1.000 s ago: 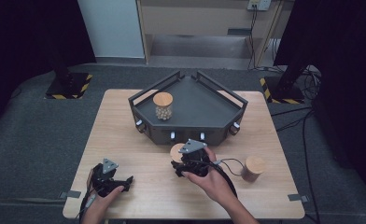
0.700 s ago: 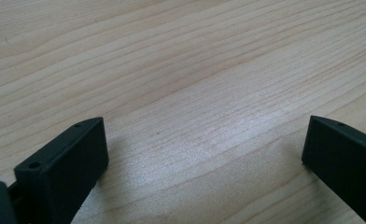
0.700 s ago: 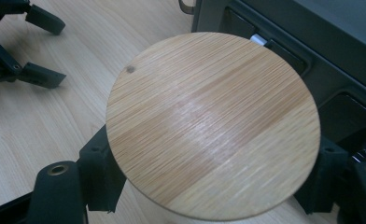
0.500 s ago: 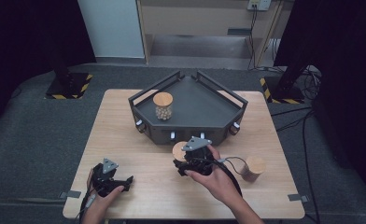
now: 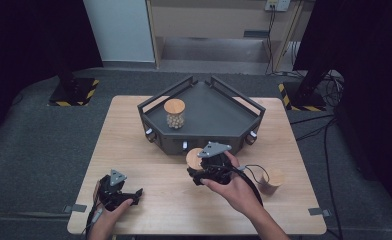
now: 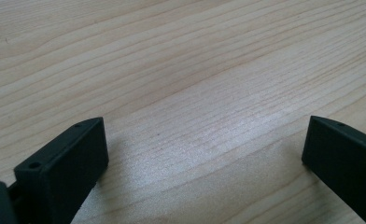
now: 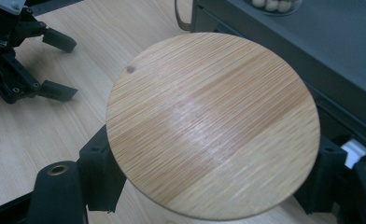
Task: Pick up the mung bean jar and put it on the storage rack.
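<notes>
The right gripper (image 5: 202, 166) was clamped on the rim of a jar with a round bamboo lid (image 7: 213, 123), held just in front of the dark tray (image 5: 234, 117), near its front wall. The left gripper (image 6: 204, 154) rested with jaws spread wide and empty over the wooden table (image 6: 181, 56), well apart from the tray. The grip bore on the lid's edge alone, so the jar could tilt, slip free, or strike the tray wall if carried low.

— What's on the table (image 5: 134, 145)?
— Light wood, carrying a dark angular tray (image 5: 219, 117) at the back, and a wooden-lidded jar (image 5: 273, 181) near the right edge.
</notes>
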Motion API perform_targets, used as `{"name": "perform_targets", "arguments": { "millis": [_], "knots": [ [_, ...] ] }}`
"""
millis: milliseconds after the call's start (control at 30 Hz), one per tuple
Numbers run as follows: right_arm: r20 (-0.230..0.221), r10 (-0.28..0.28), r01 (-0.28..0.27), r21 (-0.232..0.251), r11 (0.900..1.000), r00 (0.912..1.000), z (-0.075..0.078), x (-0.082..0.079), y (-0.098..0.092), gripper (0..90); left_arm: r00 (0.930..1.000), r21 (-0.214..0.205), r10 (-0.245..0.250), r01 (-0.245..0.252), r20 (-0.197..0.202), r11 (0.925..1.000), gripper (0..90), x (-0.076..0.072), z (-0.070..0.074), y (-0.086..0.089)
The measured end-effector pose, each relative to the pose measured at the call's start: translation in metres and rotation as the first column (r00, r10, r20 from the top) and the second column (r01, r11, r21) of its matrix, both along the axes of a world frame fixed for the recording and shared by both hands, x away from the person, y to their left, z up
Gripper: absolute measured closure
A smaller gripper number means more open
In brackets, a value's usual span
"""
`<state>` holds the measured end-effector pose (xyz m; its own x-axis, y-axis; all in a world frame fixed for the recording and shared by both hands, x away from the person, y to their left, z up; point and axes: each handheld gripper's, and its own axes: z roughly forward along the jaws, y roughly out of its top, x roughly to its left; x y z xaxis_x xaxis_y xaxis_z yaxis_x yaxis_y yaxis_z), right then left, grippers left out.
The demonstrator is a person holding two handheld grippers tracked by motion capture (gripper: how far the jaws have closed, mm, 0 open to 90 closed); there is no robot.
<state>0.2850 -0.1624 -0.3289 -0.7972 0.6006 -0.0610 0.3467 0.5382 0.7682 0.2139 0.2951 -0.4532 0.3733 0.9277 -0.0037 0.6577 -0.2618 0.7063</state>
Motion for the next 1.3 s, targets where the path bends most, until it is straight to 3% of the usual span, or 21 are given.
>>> {"name": "perform_targets", "arguments": {
  "millis": [533, 1300],
  "knots": [
    [0.025, -0.027, 0.027, -0.003, 0.9996, 0.9993, 0.024, 0.007, -0.011, 25.6, 1.0000, 0.000, 0.007, -0.007, 0.000, 1.0000, 0.0, 0.000, 0.000, -0.001],
    [0.035, -0.047, 0.047, 0.009, 0.9989, 0.9983, 0.044, 0.023, -0.010, 25.6, 1.0000, 0.000, 0.007, -0.007, -0.001, 1.0000, 0.0, 0.000, 0.000, -0.002]
  ]
}}
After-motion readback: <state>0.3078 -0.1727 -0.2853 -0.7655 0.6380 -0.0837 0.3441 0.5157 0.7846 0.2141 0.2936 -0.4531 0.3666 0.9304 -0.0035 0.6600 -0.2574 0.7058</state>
